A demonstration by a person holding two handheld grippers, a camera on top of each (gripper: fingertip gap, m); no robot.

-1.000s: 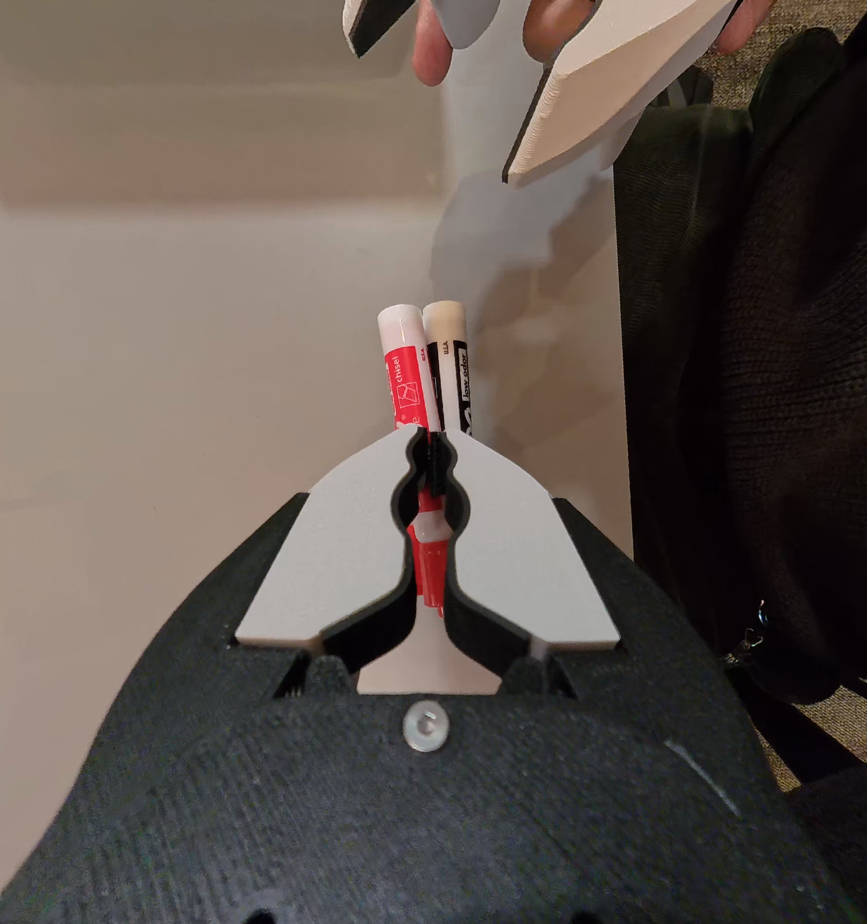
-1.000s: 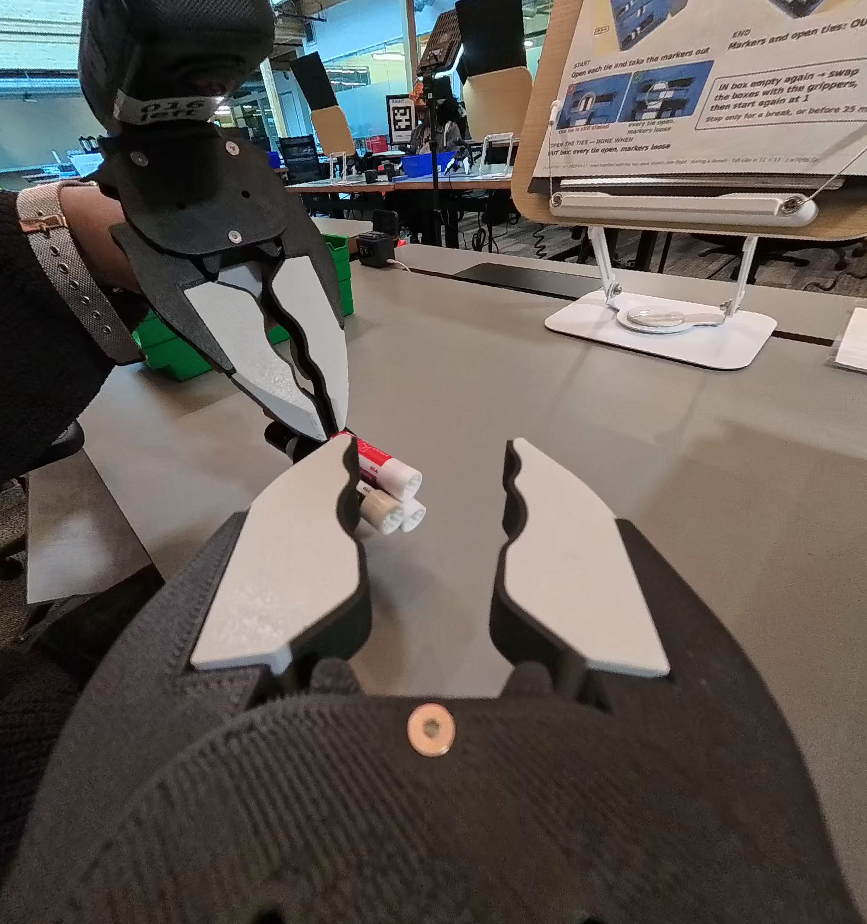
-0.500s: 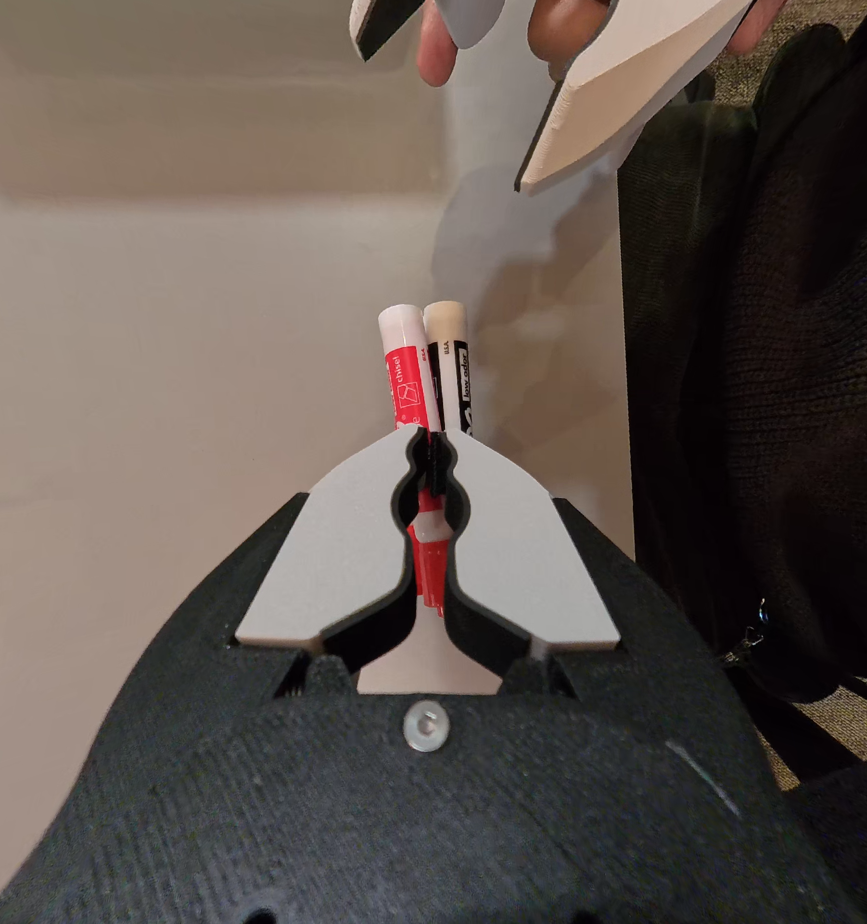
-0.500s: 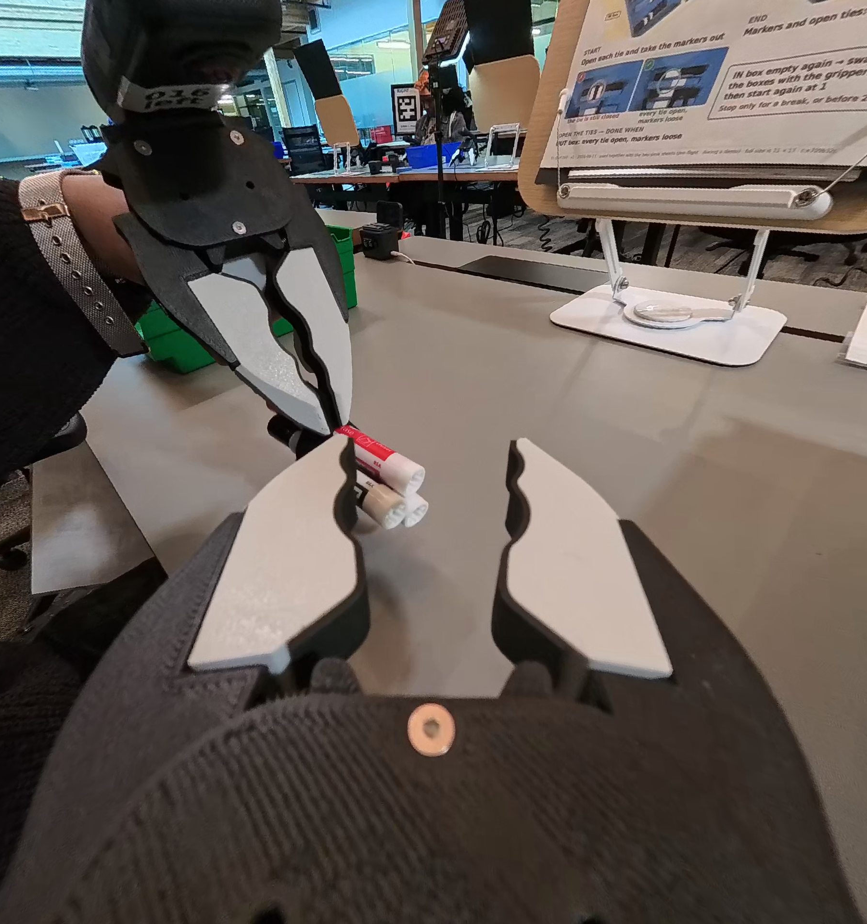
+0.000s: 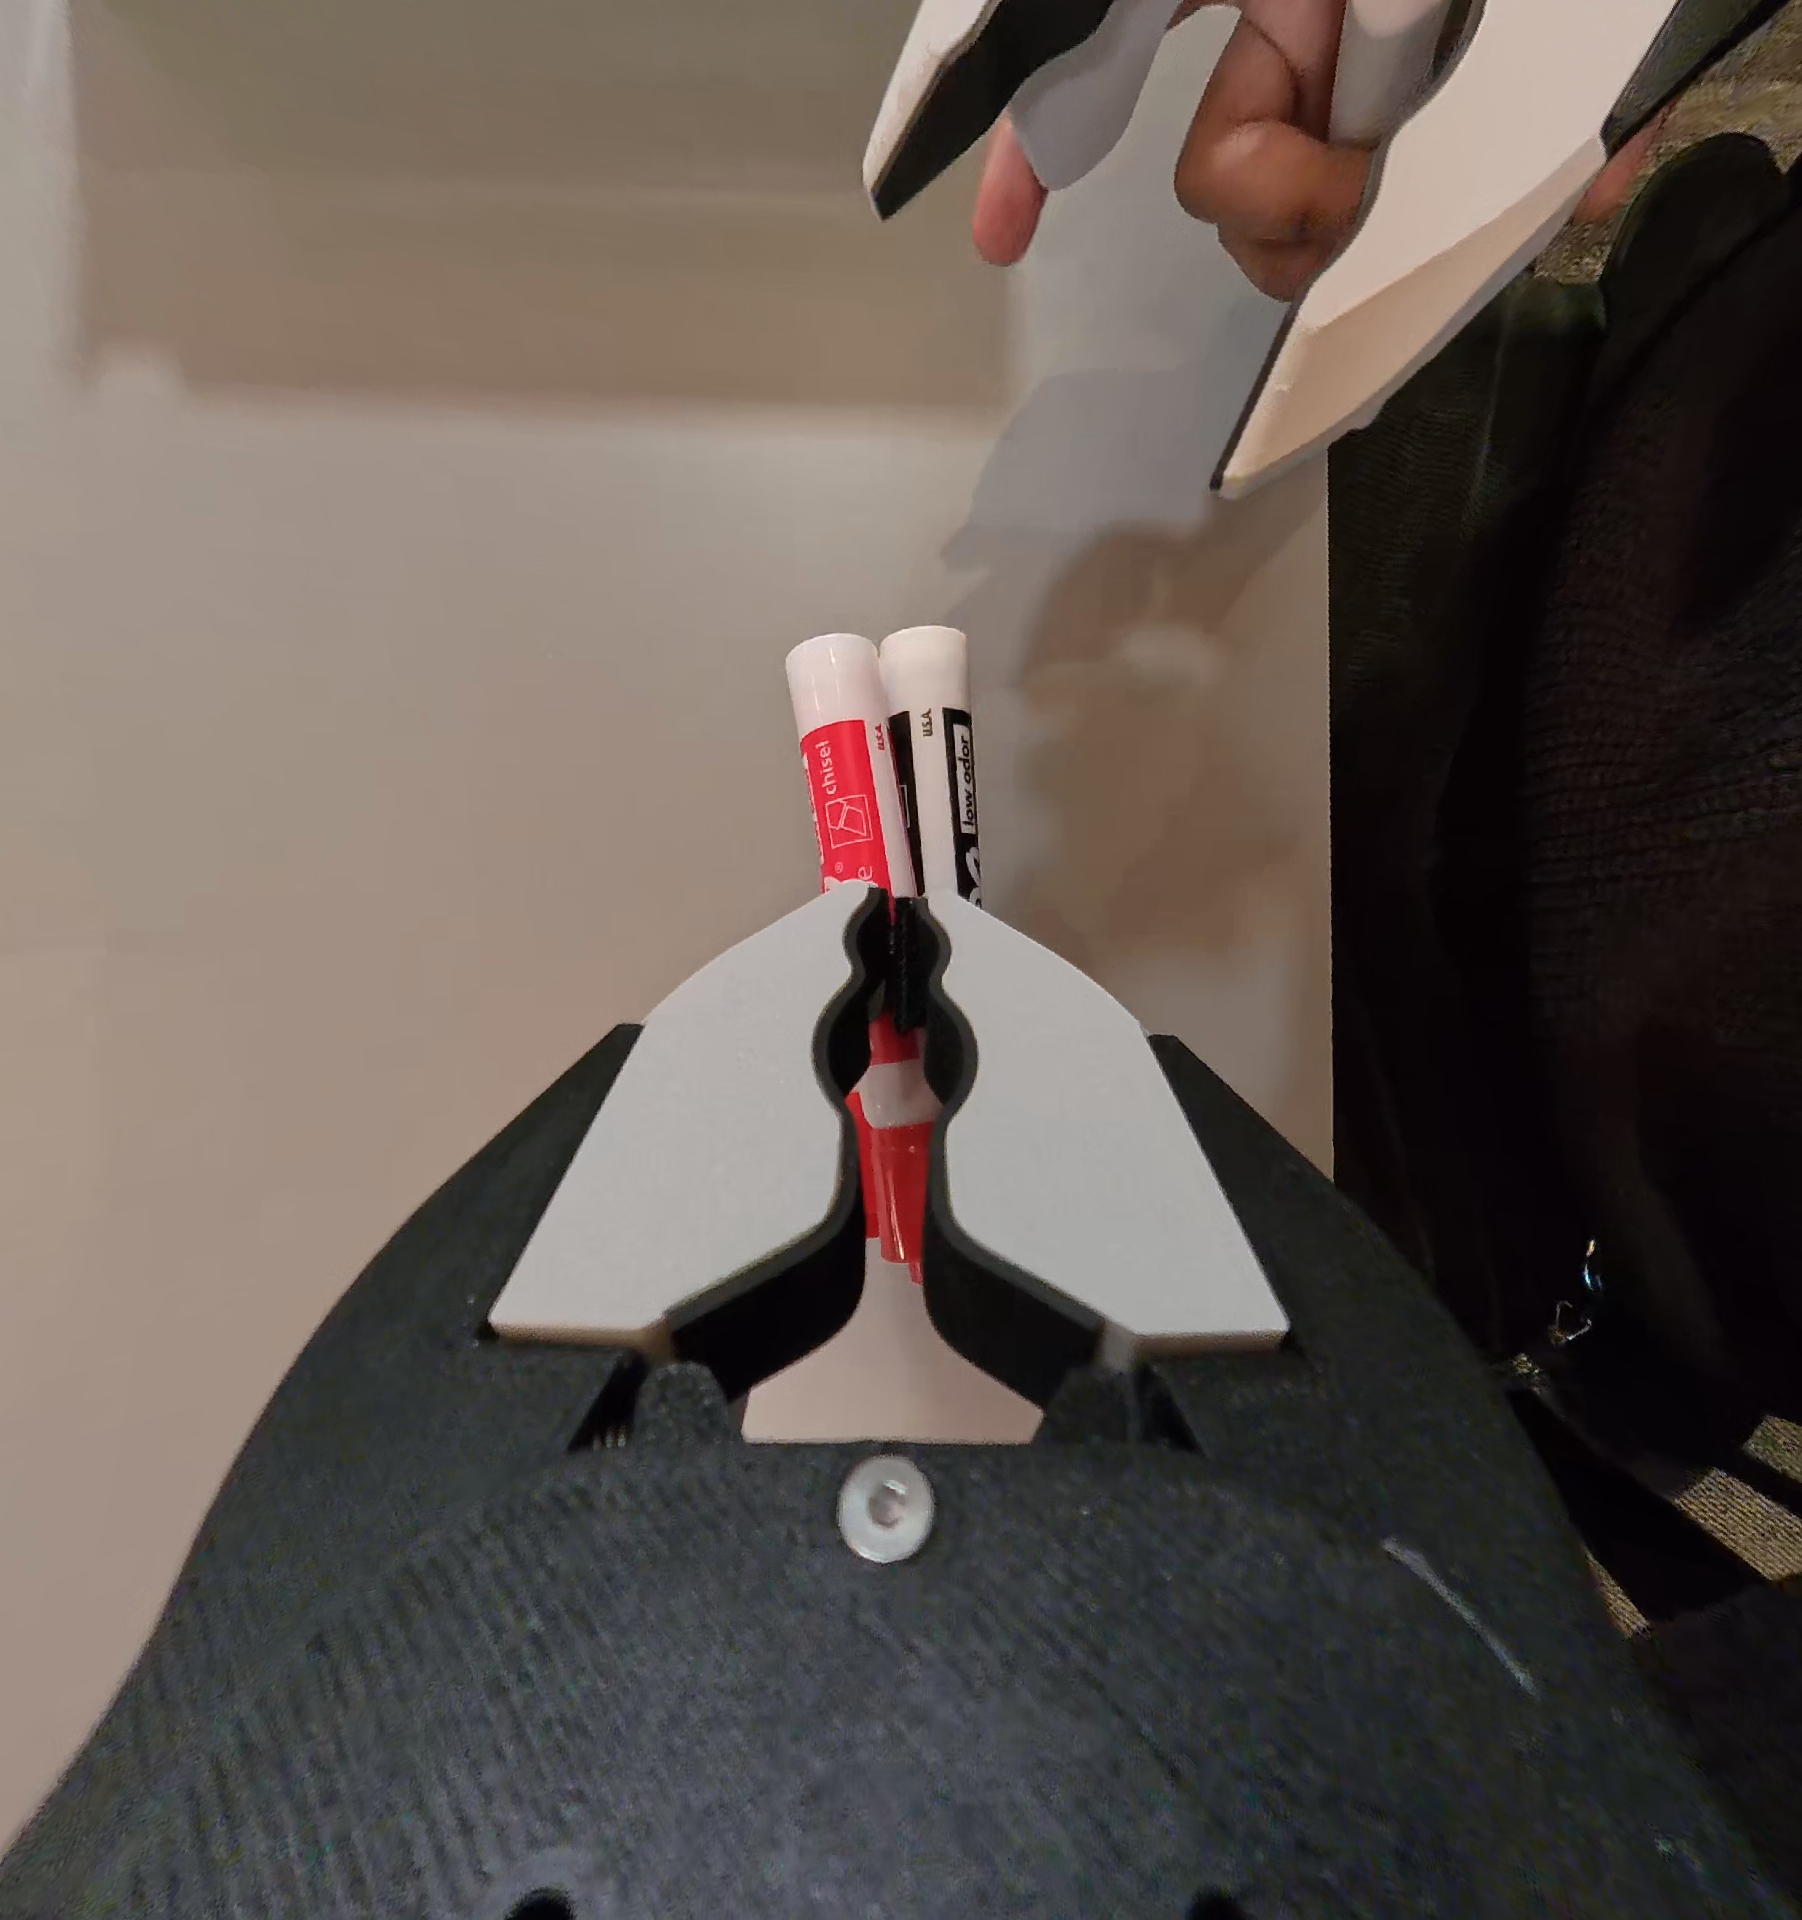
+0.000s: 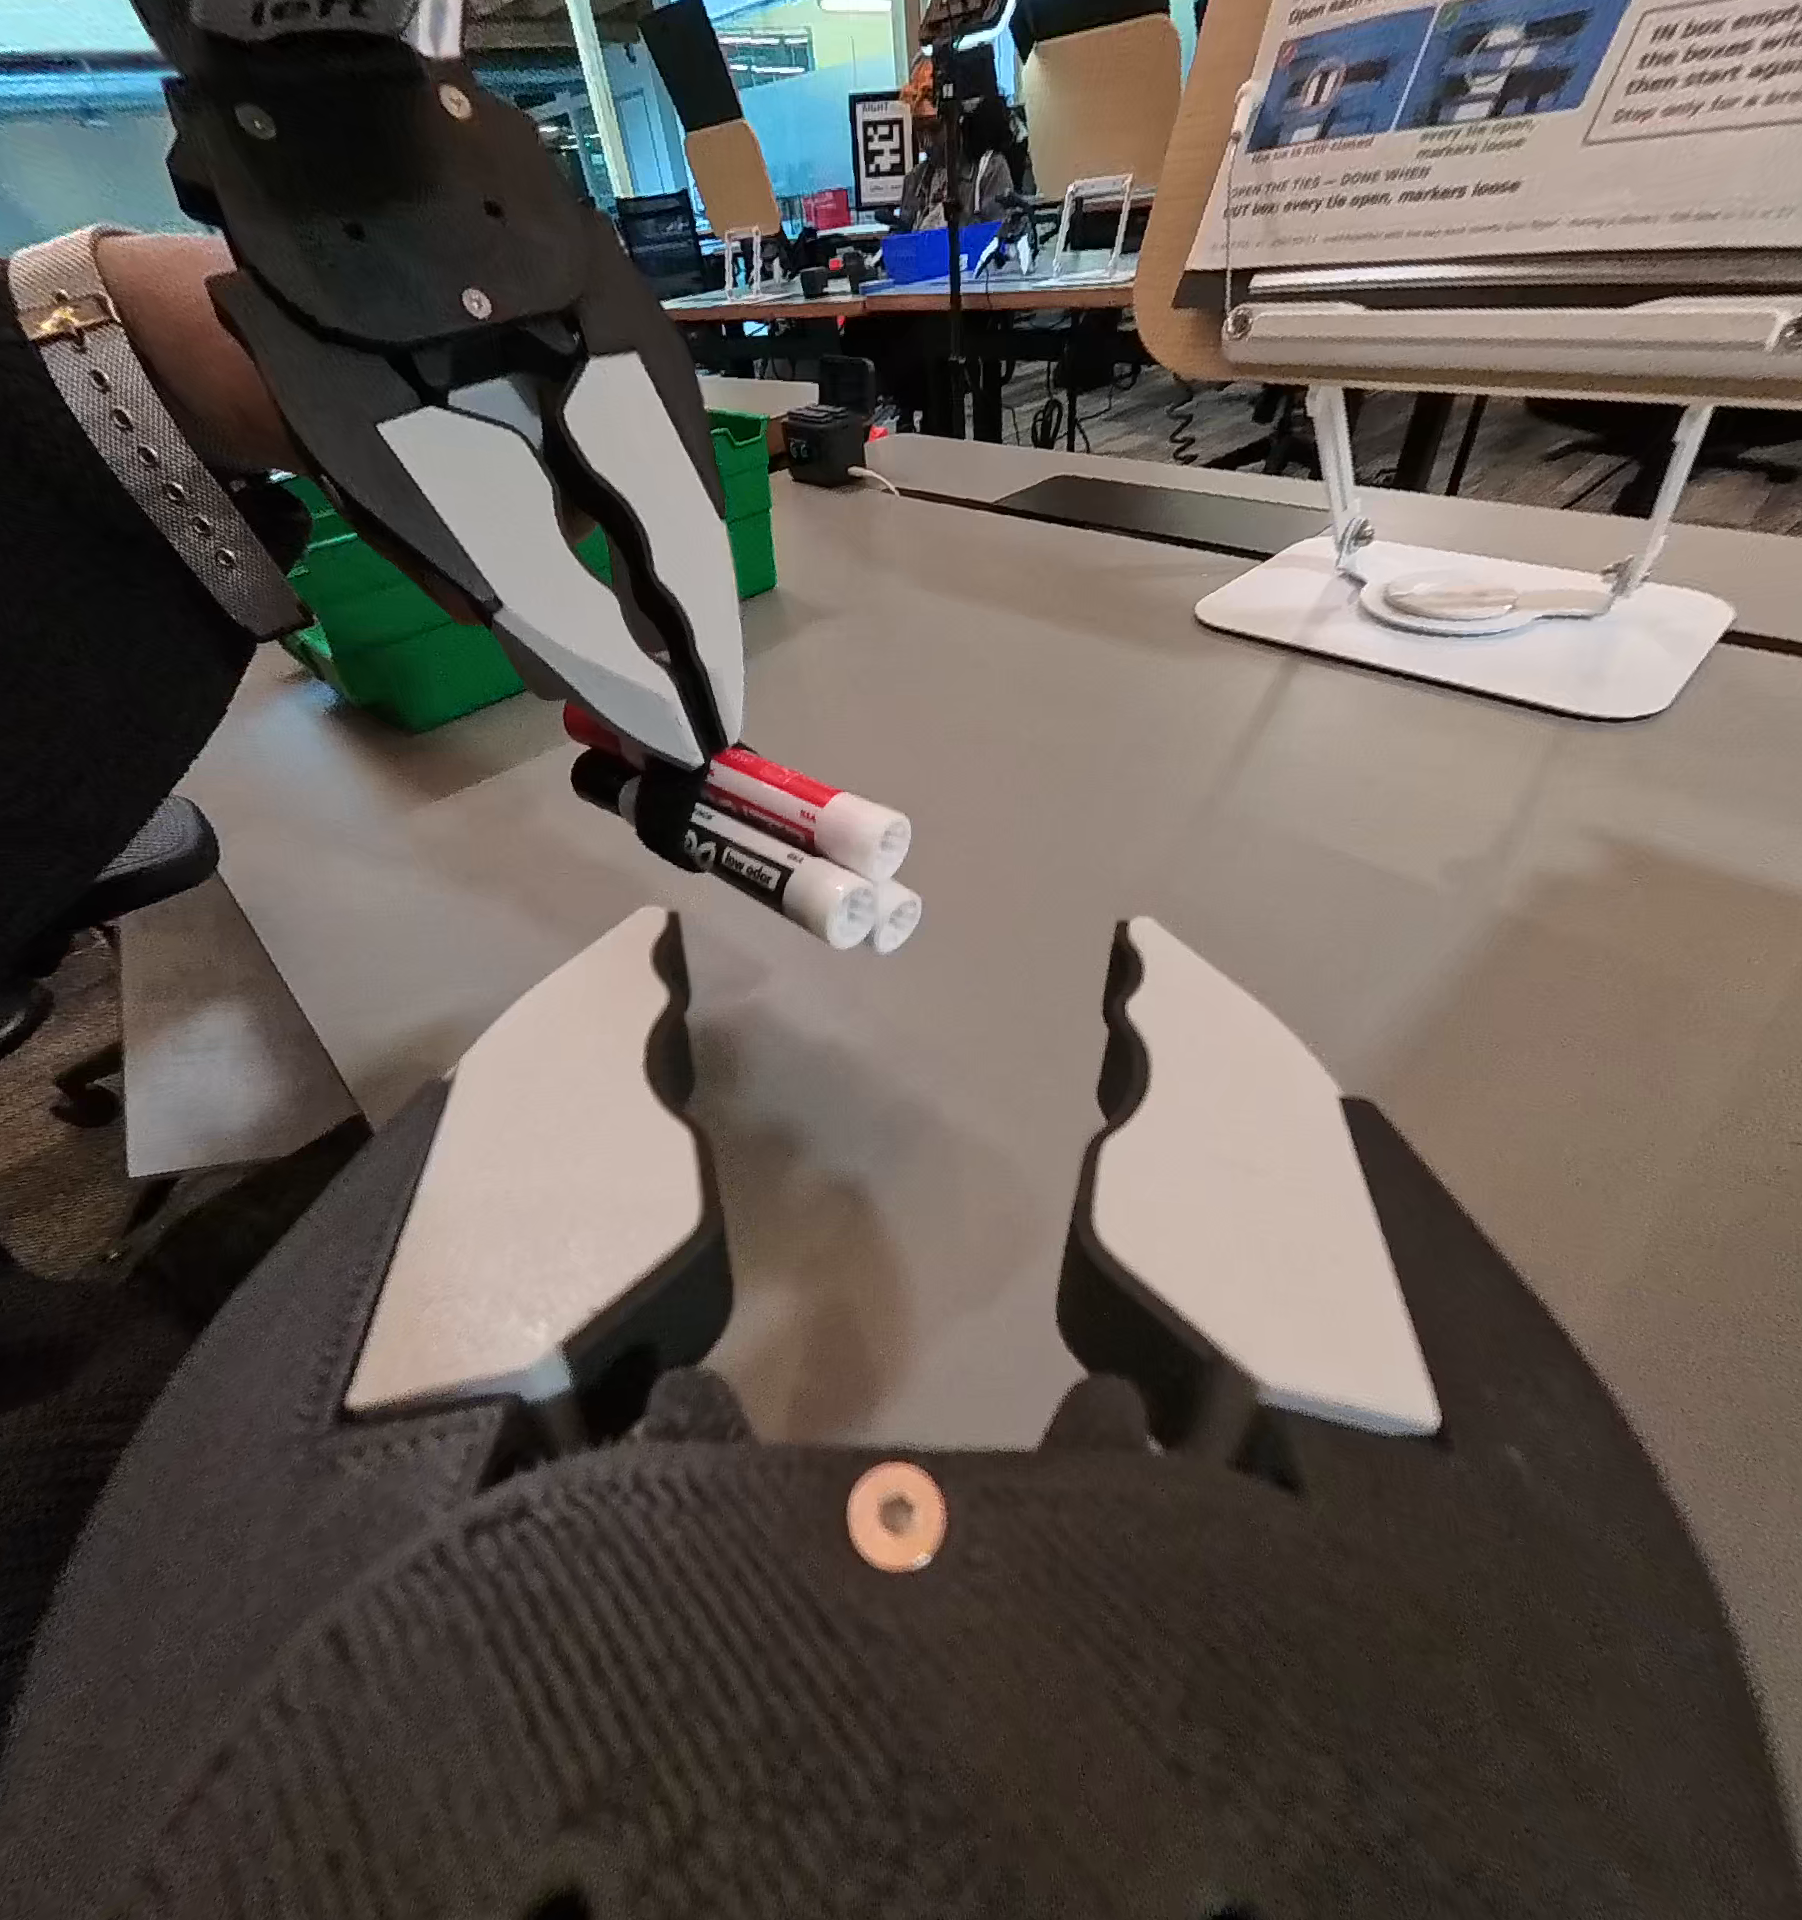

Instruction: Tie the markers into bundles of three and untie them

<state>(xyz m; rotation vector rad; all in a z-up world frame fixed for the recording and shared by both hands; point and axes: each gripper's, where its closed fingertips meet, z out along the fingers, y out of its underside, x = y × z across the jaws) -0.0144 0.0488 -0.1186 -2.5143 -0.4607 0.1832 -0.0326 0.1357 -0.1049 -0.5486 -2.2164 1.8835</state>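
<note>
1. A person's arm in a dark knit sleeve (image 6: 55,582) with a grey perforated wrist strap (image 6: 138,436) carries the left gripper (image 6: 715,743), seen in the right wrist view up and to the left of the right gripper's jaws.
2. A green bin (image 6: 409,634) sits on the grey table (image 6: 1292,883) behind the left gripper's jaws.
3. The left gripper (image 5: 895,914) has its jaws pinched nearly together on a black tie (image 5: 905,977) wrapped around a bundle of markers (image 5: 881,769); the tie sits right at the jaw tips.
4. The bundle of markers (image 6: 783,842) hangs under the left jaw tips, lifted clear of the table, with its white butt ends pointing out past them. The right wrist view shows 3 butt ends: a red marker (image 6: 814,800) on top, a black marker (image 6: 762,873) below it, and 1 more whose colour is hidden.
5. The right gripper (image 6: 897,966) has its jaws spread wide with nothing between them. The bundle's butt ends lie just ahead of the gap, nearer the left jaw, not touching either jaw.
6. In the left wrist view the right gripper (image 5: 1053,343) shows ahead of the closed jaws and above the bundle, the person's fingers (image 5: 1250,197) behind it.
7. Ahead and right of the right jaw stands a white stand (image 6: 1468,623) holding a board with a printed sheet (image 6: 1499,135).
</note>
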